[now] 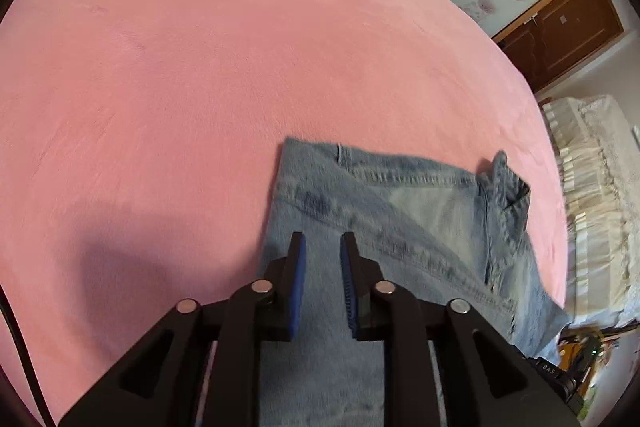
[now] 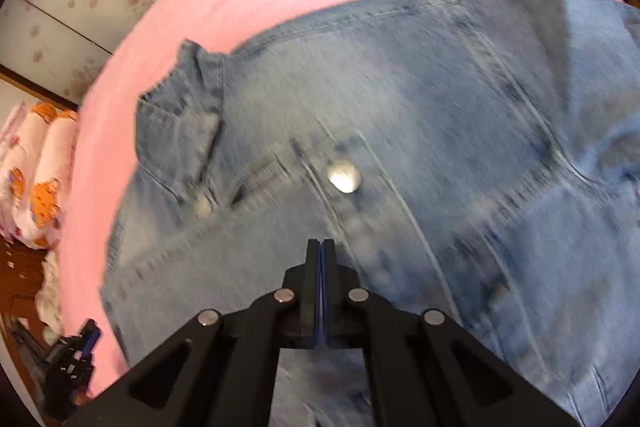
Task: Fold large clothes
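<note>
A pale denim jacket point(image 2: 400, 131) lay on the pink bed point(image 1: 200, 67), toward the bed's near edge at about five o'clock in your left view. It was already partly folded: in the left view it showed a straight folded edge at its ten o'clock side and a flat, layered panel, with the collar point(image 1: 502, 179) bunched at two o'clock. In the right view, which was blurred, a metal button point(image 2: 343, 177) sat near the middle and a flapped pocket point(image 2: 180, 131) at nine o'clock.

Your left gripper point(image 1: 322, 247) hovered above the denim with its blue pads slightly apart and nothing between them. Your right gripper point(image 2: 321, 247) was pressed fully together over the jacket front, pinching no cloth.

You seemed to be between folds, with neither tool holding fabric. The bundle still looked broad, so at least one more fold probably remained, plus some smoothing of the collar.
</note>
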A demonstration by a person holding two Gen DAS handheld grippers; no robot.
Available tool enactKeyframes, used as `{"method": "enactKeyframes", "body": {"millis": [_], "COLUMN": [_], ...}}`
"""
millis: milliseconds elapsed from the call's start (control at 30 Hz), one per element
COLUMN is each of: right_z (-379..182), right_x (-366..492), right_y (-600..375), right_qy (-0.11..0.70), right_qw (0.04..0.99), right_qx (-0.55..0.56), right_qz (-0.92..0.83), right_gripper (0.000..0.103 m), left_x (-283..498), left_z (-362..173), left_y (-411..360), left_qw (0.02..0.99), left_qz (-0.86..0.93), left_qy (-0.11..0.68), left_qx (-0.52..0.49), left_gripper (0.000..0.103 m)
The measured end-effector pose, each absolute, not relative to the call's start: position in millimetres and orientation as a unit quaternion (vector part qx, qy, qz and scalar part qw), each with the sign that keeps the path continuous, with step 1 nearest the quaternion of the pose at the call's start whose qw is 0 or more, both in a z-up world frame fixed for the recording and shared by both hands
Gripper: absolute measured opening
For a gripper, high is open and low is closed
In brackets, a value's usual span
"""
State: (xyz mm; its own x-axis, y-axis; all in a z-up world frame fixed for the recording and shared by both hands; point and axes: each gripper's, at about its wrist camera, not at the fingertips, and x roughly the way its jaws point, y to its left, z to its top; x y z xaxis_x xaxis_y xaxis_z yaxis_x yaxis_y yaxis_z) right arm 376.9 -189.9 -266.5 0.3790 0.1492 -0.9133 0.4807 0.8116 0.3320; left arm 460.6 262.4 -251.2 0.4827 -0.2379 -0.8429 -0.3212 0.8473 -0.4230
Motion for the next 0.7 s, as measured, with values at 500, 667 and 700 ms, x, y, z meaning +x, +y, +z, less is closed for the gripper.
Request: {"method": "enactKeyframes", "body": {"millis": [500,667,700], "right_z": [-262.0,-255.9,-252.8], "right_x": [262.4,229.8,222.4], "right_y": [-219.9,-248.3,-256.5], "right_qy": [0.562,0.58,0.581], "right_qw": [0.746,0.726,0.724], "right_qx": [0.352,0.366,0.368], "right_qz": [-0.061,-0.048,-0.046], "right_gripper": [0.003,0.028,0.032], "left_x": [336.9,309.8,306.2], "left_z": [-241.9,-230.3,-227.3], "left_y": [155.1,99.7,86.6], "left_qw": [0.819,0.809,0.808], "left_qz": [0.043,0.017,0.011], "left_qy": [0.547,0.568,0.572], "left_qx": [-0.166,-0.152,-0.144], "left_gripper": [0.055,0.058,0.061]}}
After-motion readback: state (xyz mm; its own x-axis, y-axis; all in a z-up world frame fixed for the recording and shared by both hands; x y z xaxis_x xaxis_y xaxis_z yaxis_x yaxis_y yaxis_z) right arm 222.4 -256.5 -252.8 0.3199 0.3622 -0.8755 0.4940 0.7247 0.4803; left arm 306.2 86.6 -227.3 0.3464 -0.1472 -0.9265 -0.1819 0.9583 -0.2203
